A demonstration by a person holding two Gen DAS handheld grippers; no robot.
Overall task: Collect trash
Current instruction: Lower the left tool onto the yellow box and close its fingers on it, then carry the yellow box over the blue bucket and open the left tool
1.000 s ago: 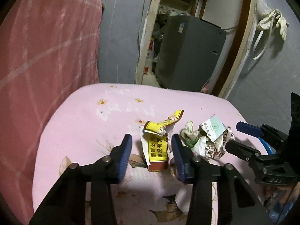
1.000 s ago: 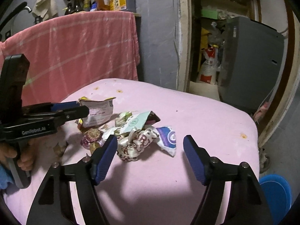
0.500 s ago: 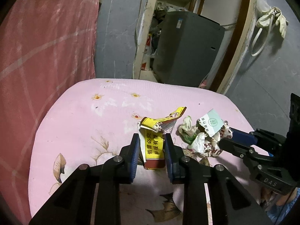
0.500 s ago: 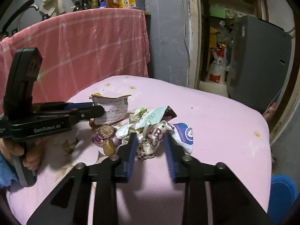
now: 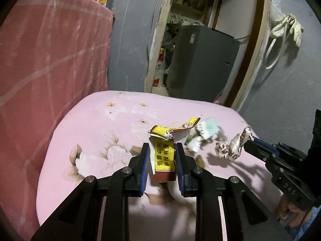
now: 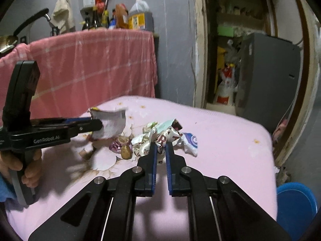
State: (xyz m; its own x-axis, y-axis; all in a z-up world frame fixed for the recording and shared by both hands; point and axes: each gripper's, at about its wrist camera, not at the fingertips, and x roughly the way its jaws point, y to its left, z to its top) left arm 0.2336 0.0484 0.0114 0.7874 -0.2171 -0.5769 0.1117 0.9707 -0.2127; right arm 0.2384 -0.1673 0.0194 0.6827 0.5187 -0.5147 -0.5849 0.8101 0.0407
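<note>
Jaws: left gripper pinches yellow carton; right gripper pinches crumpled wrapper, above pink cushion.

Pink floral cloth covers the work surface (small orange stains near the far edge). Pink checked towel hangs behind it; bottles and a large brown jug stand above. Grey appliance sits in the doorway. Pale gloves hang on the wall. Blue bin beside the surface.
</note>
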